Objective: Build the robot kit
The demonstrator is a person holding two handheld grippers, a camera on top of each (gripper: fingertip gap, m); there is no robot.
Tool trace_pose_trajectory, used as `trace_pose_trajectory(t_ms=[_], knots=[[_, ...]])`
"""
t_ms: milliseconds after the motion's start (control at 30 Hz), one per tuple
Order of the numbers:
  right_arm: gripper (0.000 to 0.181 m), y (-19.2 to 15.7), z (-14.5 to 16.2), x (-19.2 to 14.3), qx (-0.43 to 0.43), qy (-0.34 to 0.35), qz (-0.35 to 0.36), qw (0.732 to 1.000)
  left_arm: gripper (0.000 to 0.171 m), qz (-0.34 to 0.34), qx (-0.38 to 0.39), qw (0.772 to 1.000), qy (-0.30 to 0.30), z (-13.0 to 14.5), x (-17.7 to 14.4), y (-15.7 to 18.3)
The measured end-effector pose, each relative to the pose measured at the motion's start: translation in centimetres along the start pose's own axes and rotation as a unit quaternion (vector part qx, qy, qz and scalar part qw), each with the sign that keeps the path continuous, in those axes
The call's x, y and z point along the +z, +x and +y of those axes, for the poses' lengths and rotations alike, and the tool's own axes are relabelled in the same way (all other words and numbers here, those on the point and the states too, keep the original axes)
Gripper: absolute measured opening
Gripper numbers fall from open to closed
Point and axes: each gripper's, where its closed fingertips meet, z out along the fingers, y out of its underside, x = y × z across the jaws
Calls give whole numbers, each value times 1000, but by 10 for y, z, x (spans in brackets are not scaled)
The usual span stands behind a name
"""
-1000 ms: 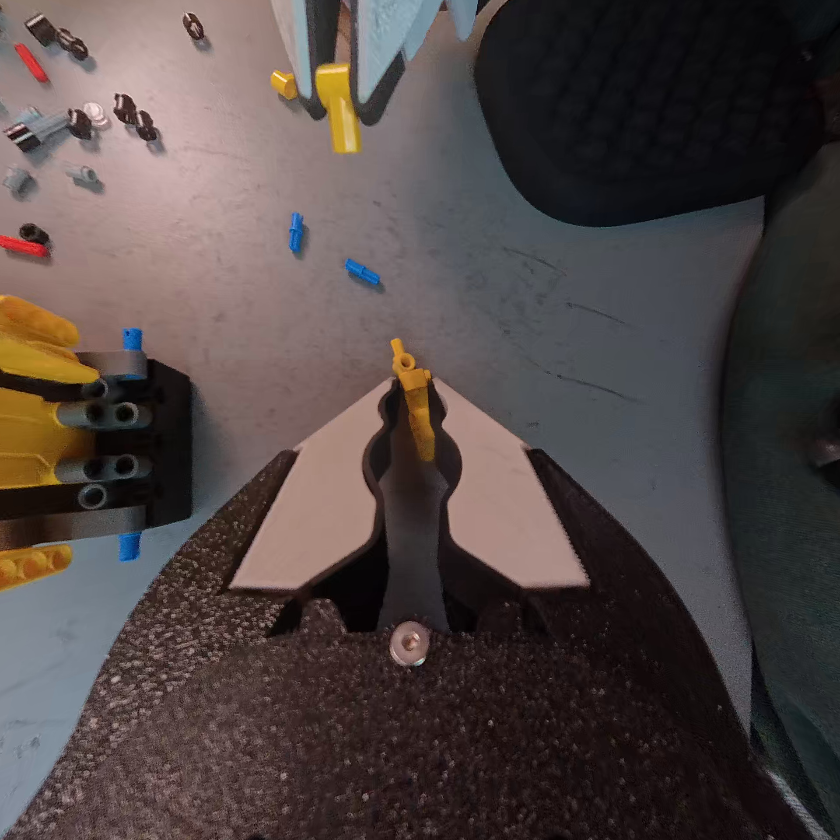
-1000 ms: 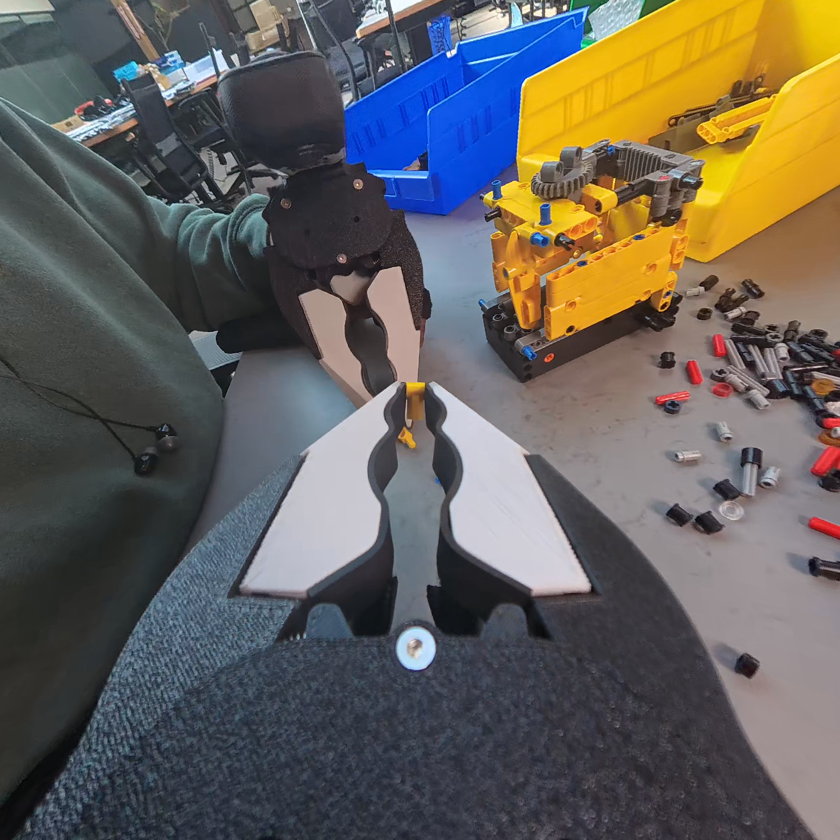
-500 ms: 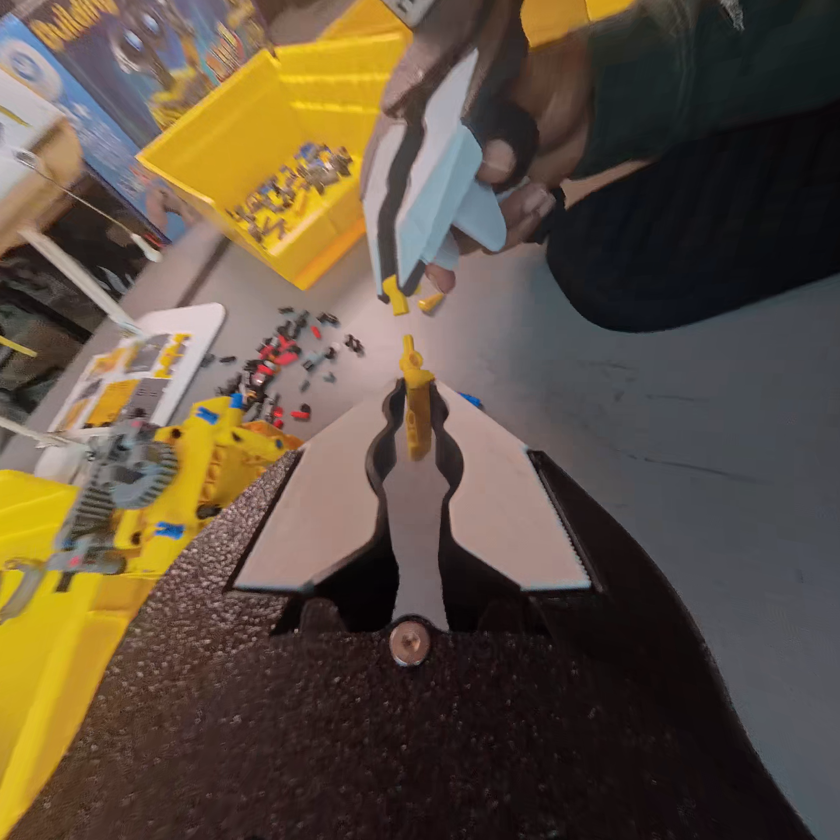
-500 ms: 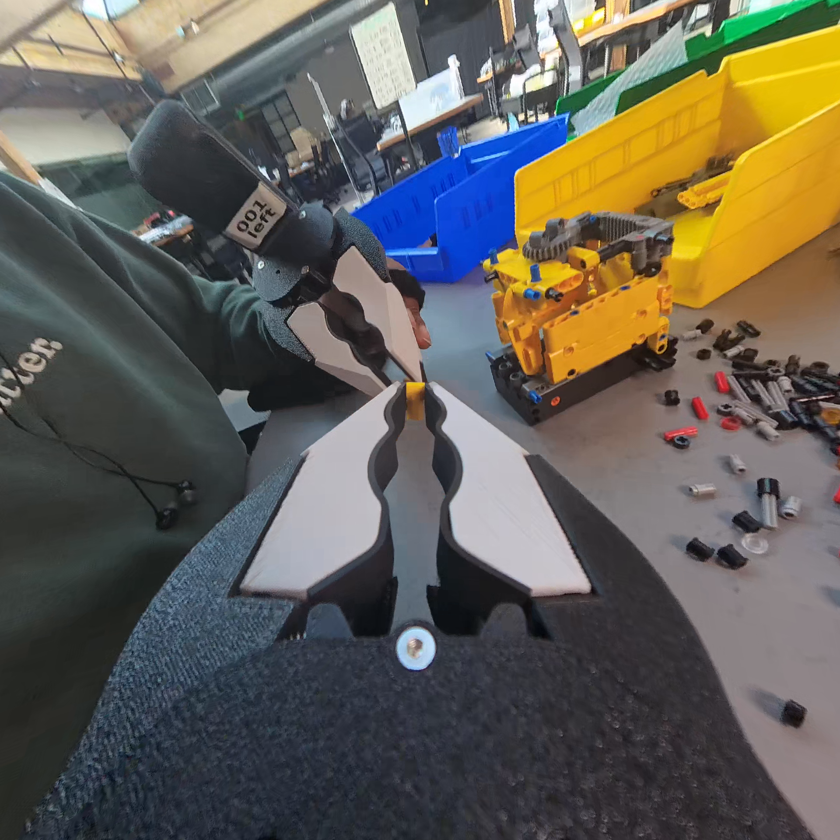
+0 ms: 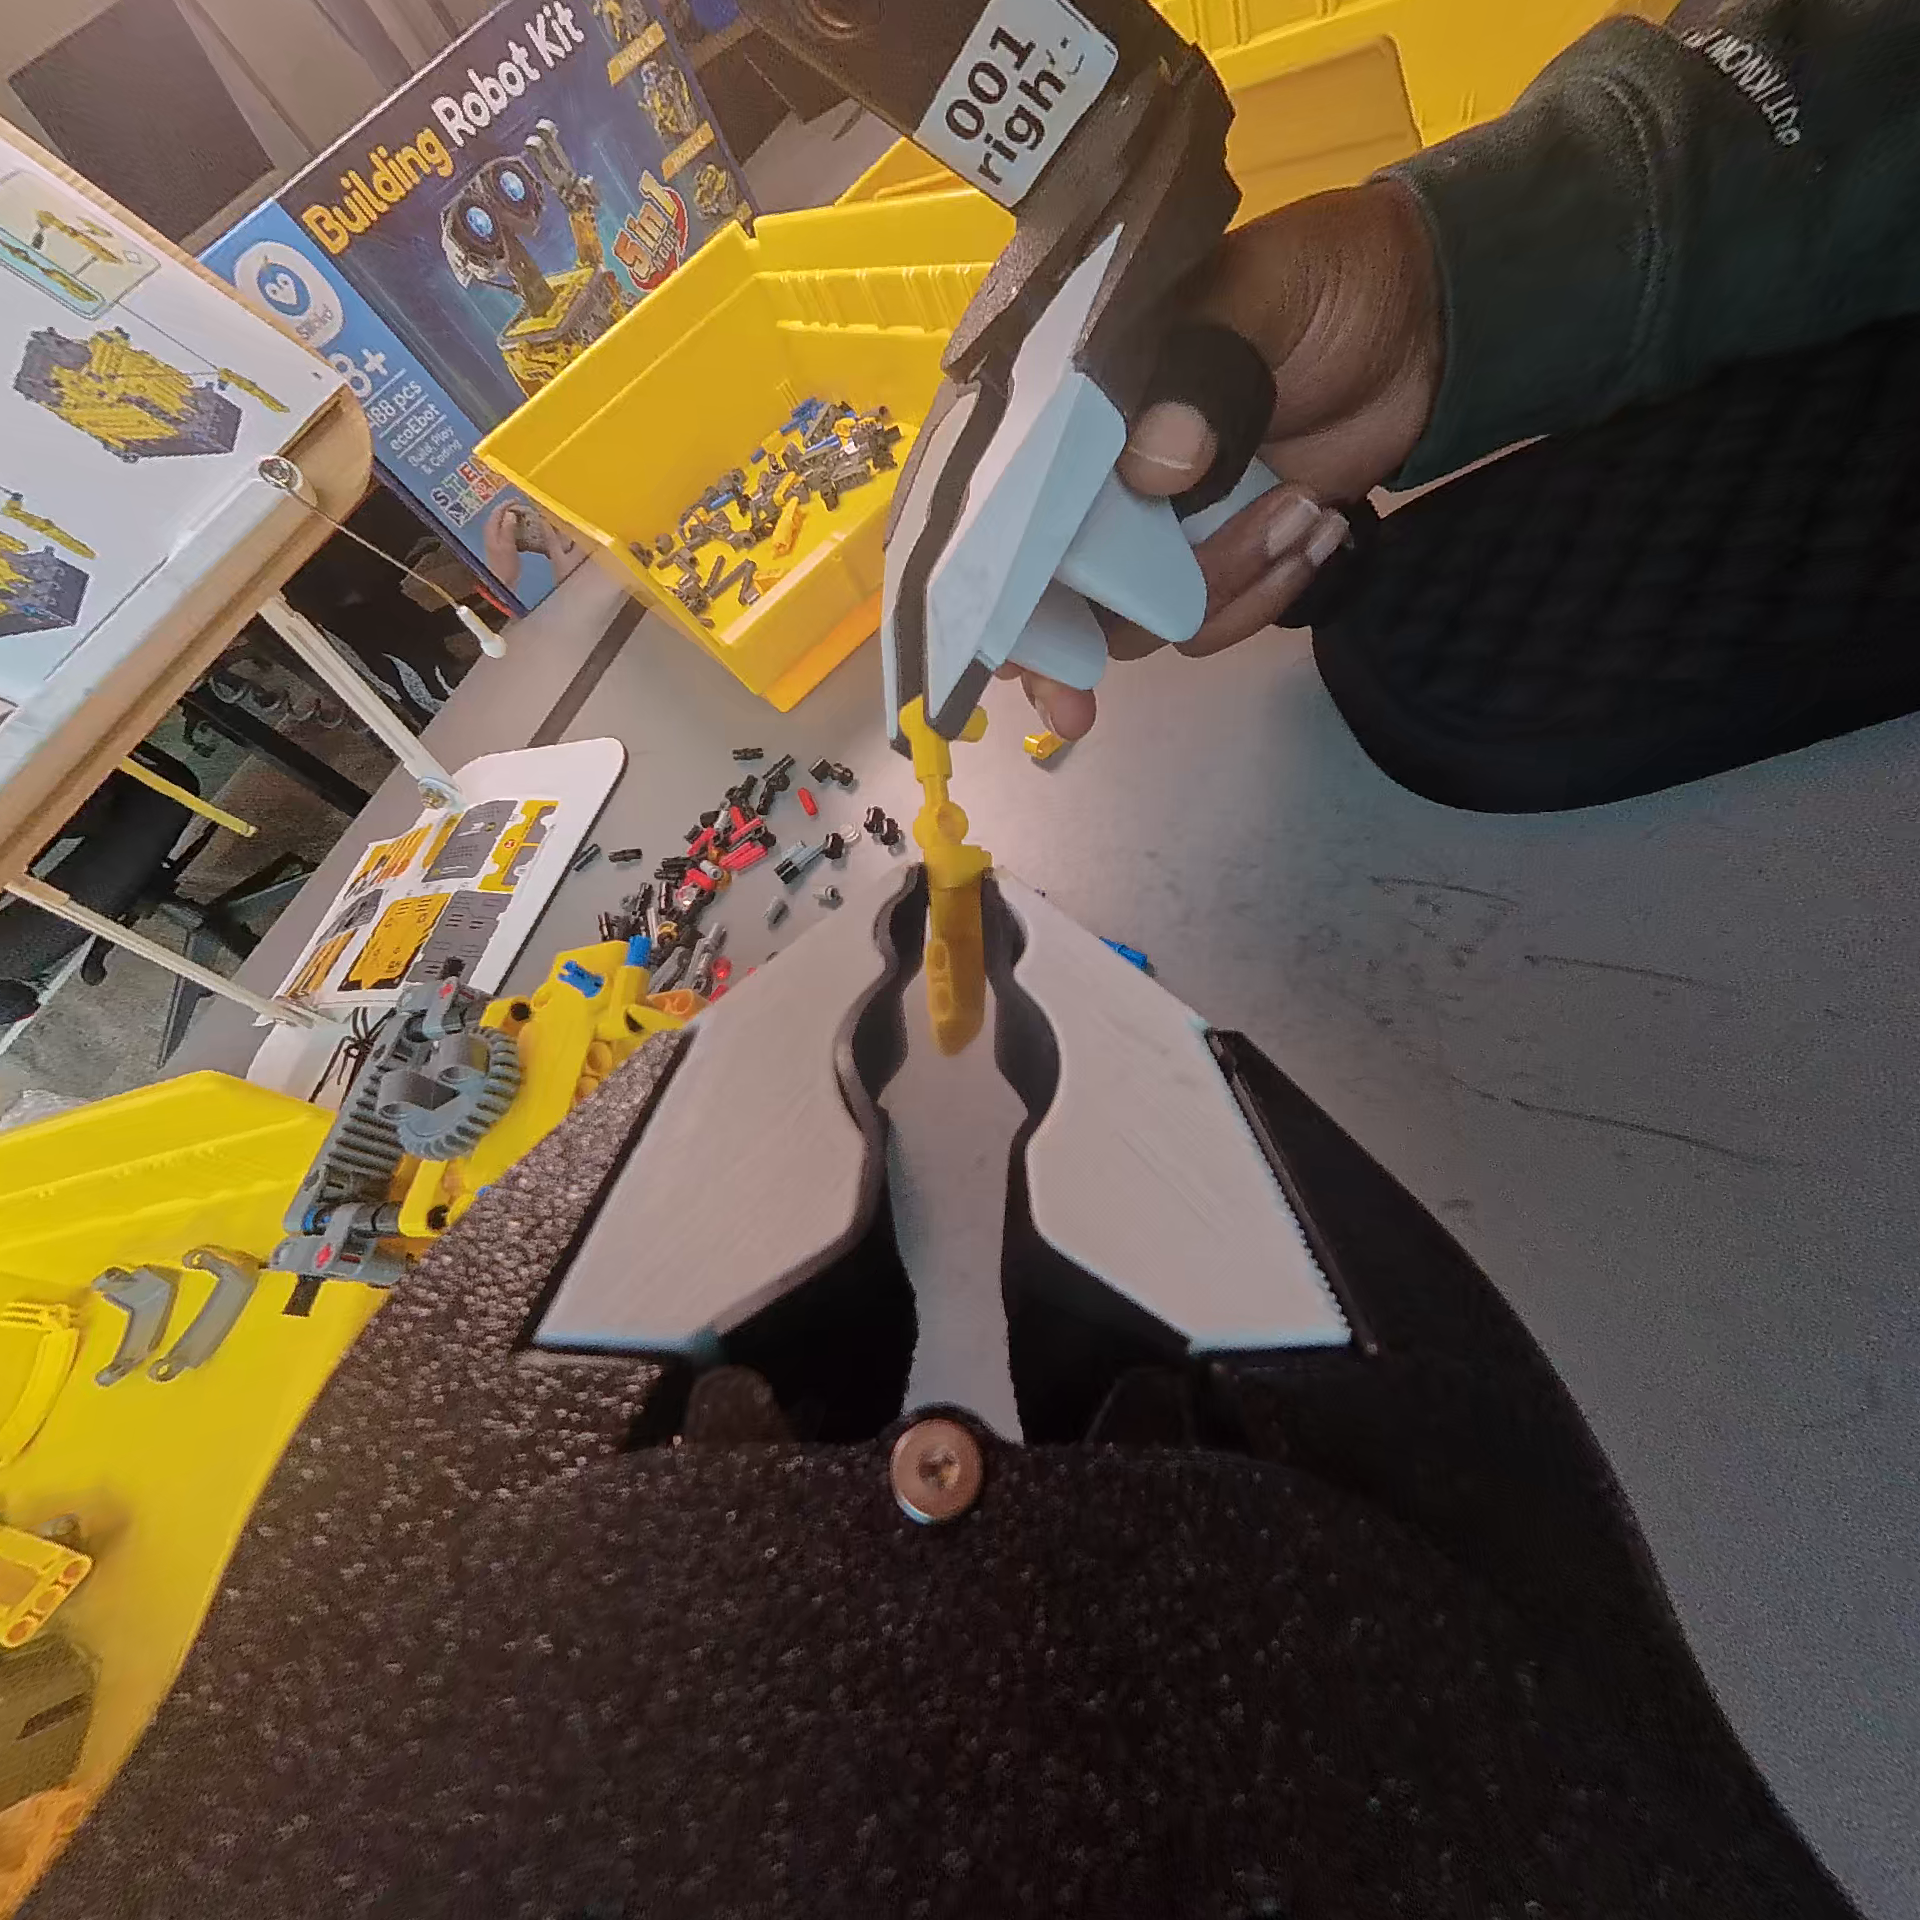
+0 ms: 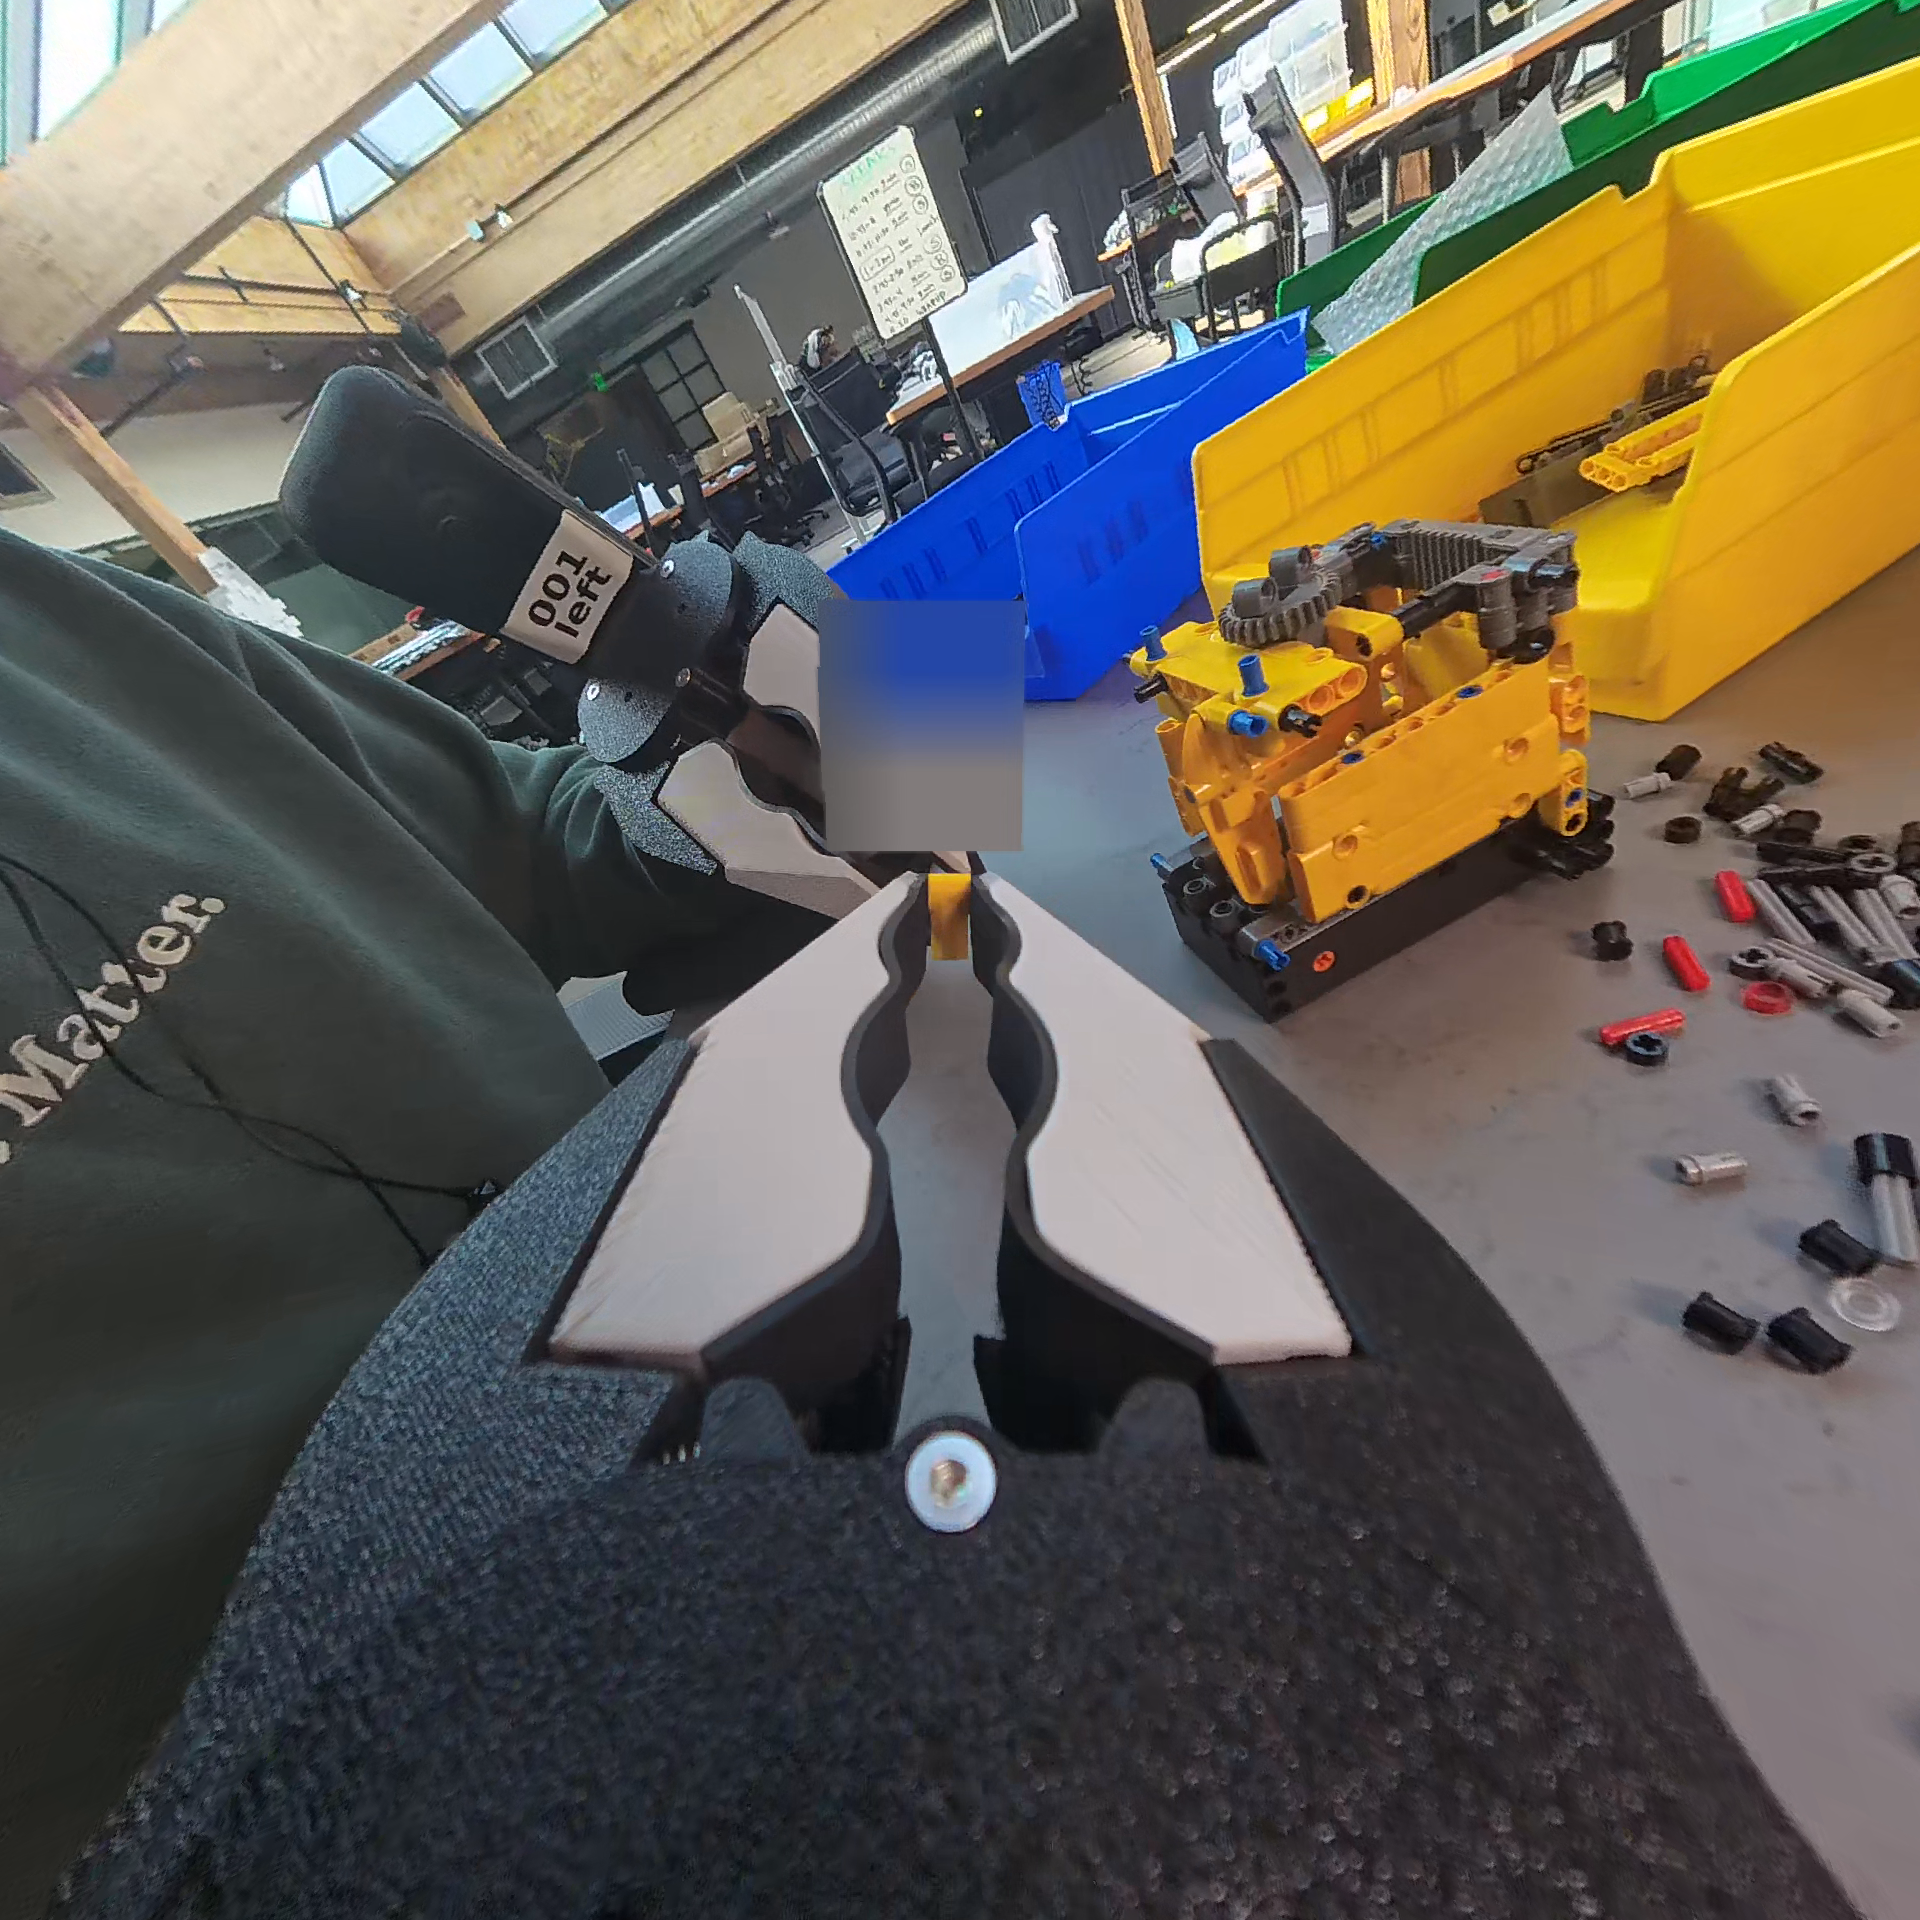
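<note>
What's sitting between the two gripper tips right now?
Left wrist view: only the yellow beam and the yellow connector, meeting between left gripper and right gripper.

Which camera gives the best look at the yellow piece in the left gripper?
The left wrist view: the left gripper is shut on the yellow piece, seen full length, its tip meeting the right gripper's yellow part. In the right wrist view a blurred patch hides it.

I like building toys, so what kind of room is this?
It looks like a big shared workshop. Yellow parts bins and blue parts bins sit on a grey worktable beside a half-built yellow brick model, with more desks and office chairs behind.
</note>
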Motion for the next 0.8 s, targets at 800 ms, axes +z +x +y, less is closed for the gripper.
trace_pose_trajectory(t_ms=[800], knots=[[6, -7, 12, 1, -1, -55, 3, 998, 9, -10, 70, 997, -17, 0, 1, 11]])
